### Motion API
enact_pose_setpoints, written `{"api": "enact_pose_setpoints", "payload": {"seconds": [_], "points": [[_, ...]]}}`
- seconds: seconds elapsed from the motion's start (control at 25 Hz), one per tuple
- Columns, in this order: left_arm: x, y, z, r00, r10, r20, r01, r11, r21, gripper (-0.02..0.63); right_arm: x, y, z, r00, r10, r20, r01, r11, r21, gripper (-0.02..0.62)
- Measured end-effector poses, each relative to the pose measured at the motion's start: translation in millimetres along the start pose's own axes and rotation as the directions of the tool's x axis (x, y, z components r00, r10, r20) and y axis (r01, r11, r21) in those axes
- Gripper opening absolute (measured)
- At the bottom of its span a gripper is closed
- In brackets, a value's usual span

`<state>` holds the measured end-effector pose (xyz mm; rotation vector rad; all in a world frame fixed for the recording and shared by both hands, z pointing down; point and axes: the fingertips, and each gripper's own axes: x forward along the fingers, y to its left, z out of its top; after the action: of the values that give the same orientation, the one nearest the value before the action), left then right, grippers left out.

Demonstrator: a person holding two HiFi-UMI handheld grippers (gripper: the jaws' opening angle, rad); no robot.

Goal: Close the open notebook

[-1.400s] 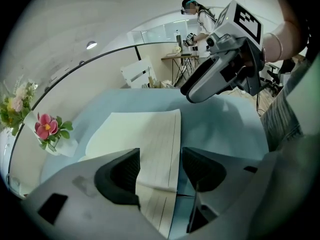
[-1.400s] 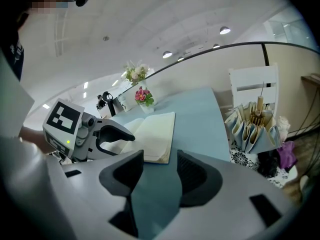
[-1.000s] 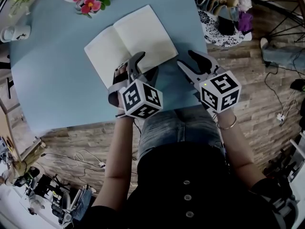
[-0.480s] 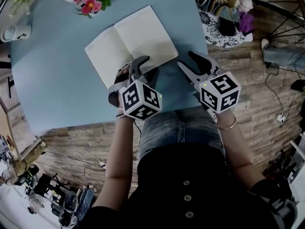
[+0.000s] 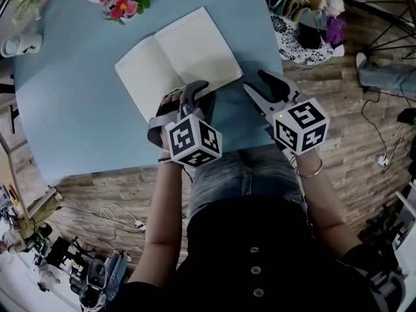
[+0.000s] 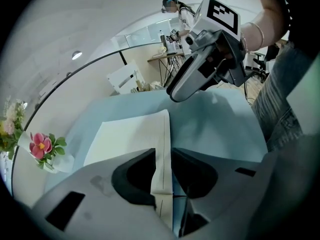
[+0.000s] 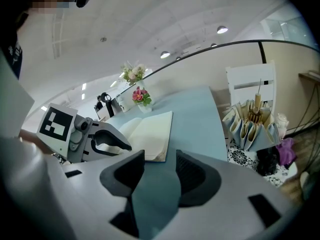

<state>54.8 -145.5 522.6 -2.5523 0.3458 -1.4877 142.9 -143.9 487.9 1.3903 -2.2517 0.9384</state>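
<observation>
Two states: left gripper [image 6: 162,155] jaws, just closing, pinch the notebook [image 5: 179,54] page; right gripper [image 7: 160,158] jaws open, empty.

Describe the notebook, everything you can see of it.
The notebook lies open on the light blue table. Two blank cream paper pages meet at a centre crease, set askew to the table's edge. The left gripper, its jaws having just been closing, pinches the near edge of the right-hand page. Nothing else touches it.
</observation>
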Motion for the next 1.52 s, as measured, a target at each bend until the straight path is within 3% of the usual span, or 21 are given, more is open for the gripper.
{"api": "enact_pose_setpoints", "payload": {"seconds": [0.44,0.8,1.52], "points": [[-11.5,2.3,7.2,0.995,0.058,0.081,-0.057,0.998,-0.013,0.072,4.9,5.8,6.1,1.0,0.004,0.01,-0.004,1.0,-0.012,0.194],[-17.0,3.6,10.2,0.989,0.052,0.139,-0.045,0.997,-0.055,0.069,17.0,15.0,11.9,0.999,0.042,-0.004,-0.042,0.999,-0.004,0.212],[-24.7,8.0,14.1,0.975,0.108,0.193,-0.085,0.989,-0.123,0.066,30.1,10.9,17.0,0.996,0.084,-0.004,-0.083,0.986,0.144,0.175]]}}
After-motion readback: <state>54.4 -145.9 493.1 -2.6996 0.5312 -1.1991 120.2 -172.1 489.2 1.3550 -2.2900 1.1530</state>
